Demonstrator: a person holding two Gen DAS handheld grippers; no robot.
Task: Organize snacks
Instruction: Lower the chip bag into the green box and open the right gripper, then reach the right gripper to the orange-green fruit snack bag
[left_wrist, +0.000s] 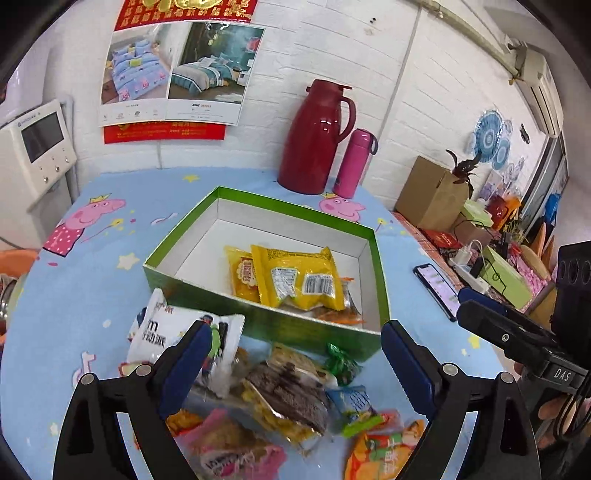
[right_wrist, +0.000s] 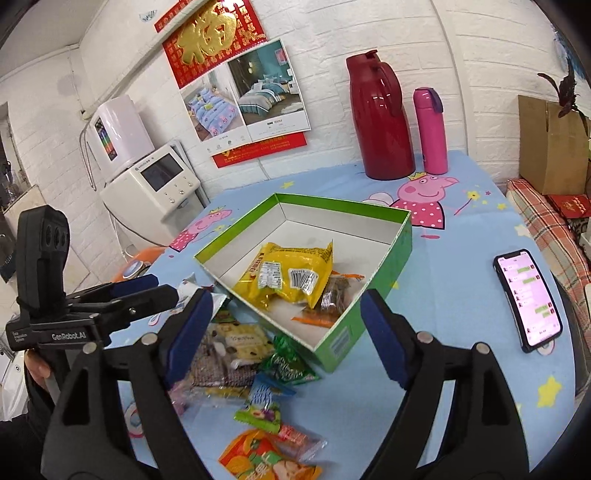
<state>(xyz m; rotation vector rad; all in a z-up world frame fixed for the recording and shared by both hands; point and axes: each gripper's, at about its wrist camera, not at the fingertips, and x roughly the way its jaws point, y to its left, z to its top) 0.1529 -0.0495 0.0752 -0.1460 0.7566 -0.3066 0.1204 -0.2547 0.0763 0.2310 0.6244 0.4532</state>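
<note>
A green box (left_wrist: 258, 321) with a white inside stands mid-table and holds a yellow snack pack (left_wrist: 299, 277) lying over other packets. In front of it lies a loose pile: a white packet (left_wrist: 166, 328), a brown pack (left_wrist: 291, 398), a green candy (left_wrist: 341, 363), an orange pack (left_wrist: 384, 454). My left gripper (left_wrist: 295, 339) hovers open over the pile, its left finger crossing the white packet's edge. In the right wrist view, my right gripper (right_wrist: 288, 306) is open above the box's near corner (right_wrist: 343, 339) and the pile (right_wrist: 236, 354), holding nothing.
A red thermos jug (left_wrist: 314, 136) and a pink bottle (left_wrist: 354, 162) stand behind the box at the wall. A lit phone (right_wrist: 528, 299) lies right of the box. A cluttered side table with a cardboard box (left_wrist: 428, 192) is at the right, and a white appliance (left_wrist: 37, 147) at the left.
</note>
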